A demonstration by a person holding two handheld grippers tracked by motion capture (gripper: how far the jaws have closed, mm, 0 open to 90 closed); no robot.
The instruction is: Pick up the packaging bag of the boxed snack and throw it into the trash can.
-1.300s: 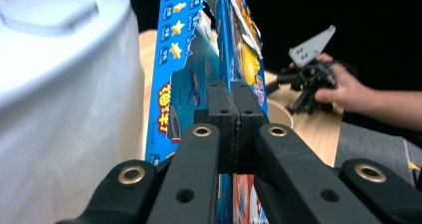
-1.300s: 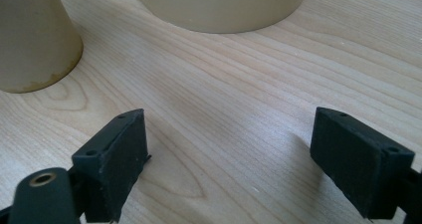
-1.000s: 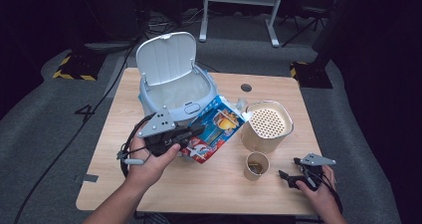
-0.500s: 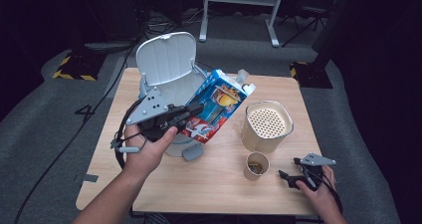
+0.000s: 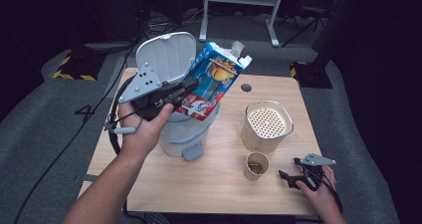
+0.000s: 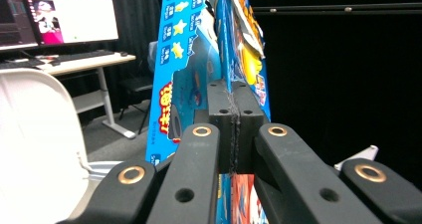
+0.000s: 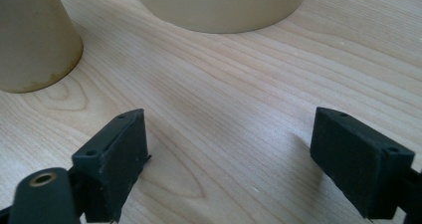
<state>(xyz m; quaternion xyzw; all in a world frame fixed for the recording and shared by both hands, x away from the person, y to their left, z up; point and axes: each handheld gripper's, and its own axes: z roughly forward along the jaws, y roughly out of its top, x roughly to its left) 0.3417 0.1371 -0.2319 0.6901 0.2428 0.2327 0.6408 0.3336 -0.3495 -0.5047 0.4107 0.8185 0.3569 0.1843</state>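
Note:
A blue printed carton (image 5: 211, 82) with a torn-open top hangs tilted above the grey-white bin (image 5: 184, 127), whose lid (image 5: 166, 55) stands open behind it. My left gripper (image 5: 186, 89) is shut on the carton's lower edge. Seen from the left gripper view, the carton (image 6: 199, 59) rises upright from between the closed jaws of the left gripper (image 6: 234, 109). My right gripper (image 5: 284, 175) rests open on the table near the front right corner, beside a small paper cup (image 5: 257, 165). The right gripper (image 7: 229, 149) holds nothing between its jaws.
A beige perforated-top canister (image 5: 266, 125) stands right of the bin; its base (image 7: 219, 5) and the cup (image 7: 35, 40) lie just ahead of the right gripper. The wooden table (image 5: 214, 189) has a cable hole (image 5: 246, 87) at the back. A desk with monitors (image 6: 64, 20) stands beyond.
My left gripper has lifted the carton from the table up and back over the bin, tipping it more upright. The right gripper has stayed put.

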